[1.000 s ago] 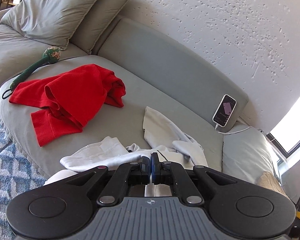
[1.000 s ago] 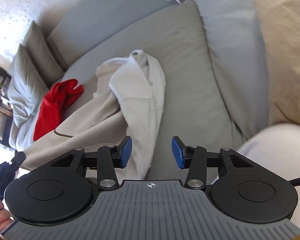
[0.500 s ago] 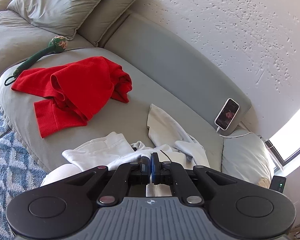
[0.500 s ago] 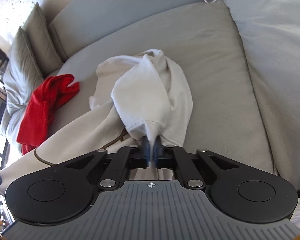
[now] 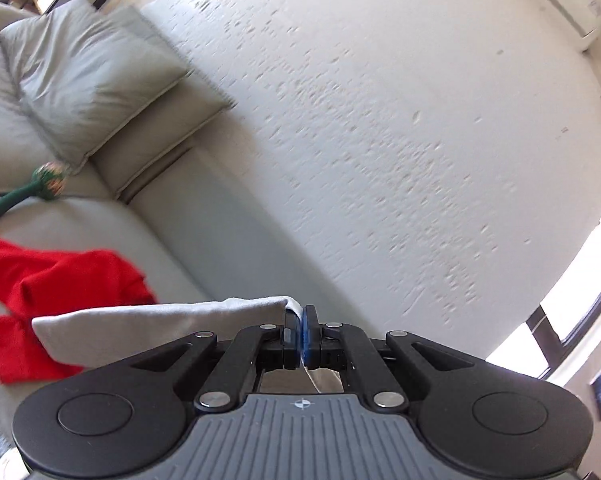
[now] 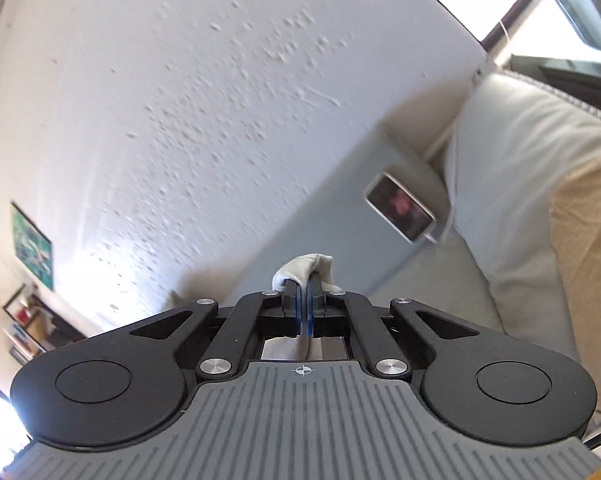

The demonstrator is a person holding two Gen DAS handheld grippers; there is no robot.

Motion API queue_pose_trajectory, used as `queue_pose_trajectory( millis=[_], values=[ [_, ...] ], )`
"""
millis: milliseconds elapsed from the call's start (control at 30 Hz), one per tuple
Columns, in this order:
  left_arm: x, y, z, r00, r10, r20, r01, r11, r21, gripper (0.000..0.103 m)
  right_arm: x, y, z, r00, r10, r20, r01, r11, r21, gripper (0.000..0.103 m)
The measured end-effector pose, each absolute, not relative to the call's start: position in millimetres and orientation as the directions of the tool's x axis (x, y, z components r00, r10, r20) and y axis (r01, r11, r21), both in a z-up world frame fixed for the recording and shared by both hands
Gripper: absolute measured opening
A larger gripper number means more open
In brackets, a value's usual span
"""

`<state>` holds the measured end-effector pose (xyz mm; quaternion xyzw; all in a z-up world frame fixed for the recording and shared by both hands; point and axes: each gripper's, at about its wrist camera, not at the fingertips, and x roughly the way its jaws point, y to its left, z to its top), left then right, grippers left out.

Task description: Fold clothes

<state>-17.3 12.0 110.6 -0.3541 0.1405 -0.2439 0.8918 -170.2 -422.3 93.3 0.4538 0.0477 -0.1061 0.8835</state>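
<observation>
Both grippers, left (image 5: 300,317) and right (image 6: 303,283), fingers clamped on white garment (image 5: 160,328); red garment (image 5: 52,292) lower left.

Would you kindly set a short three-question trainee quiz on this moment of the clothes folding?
1. True or false: the left claw is shut on the white garment.
2. Which colour is the garment lying on the sofa? A blue, B red, C black.
3. What leans against the sofa back in the right wrist view?

Key: 1 true. 2 B, the red garment. 3 a phone.
</observation>
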Motion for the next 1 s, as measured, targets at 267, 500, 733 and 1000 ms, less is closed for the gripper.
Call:
queue_pose_trajectory(
  millis=[267, 500, 733, 1000],
  values=[
    [-69.6, 24.5, 226.1, 0.779, -0.495, 0.385, 0.626, 0.579, -0.522, 0.0, -247.1, -393.9, 186.3, 0.978, -0.098, 0.186, -0.082, 0.638, 0.766, 0.002],
    [6.2, -6.1, 223.1, 0.829, -0.548, 0.115, 0.509, 0.651, -0.563, 0.0, -206.5, -400.8, 225.6, 0.994, -0.103, 0.042, 0.045, 0.718, 0.695, 0.003],
    [136.6, -45.2, 152.1, 0.814, -0.532, -0.233, 0.31, 0.737, -0.601, 0.0, -61.5, -440.0, 137.7, 0.933, -0.109, -0.342, 0.33, 0.637, 0.697, 0.003],
    [104.0, -27.6, 242.9, 0.822, -0.552, 0.143, 0.533, 0.656, -0.534, 0.0, -72.0, -429.8, 265.2, 0.976, -0.215, -0.016, 0.19, 0.824, 0.535, 0.003]
  ],
)
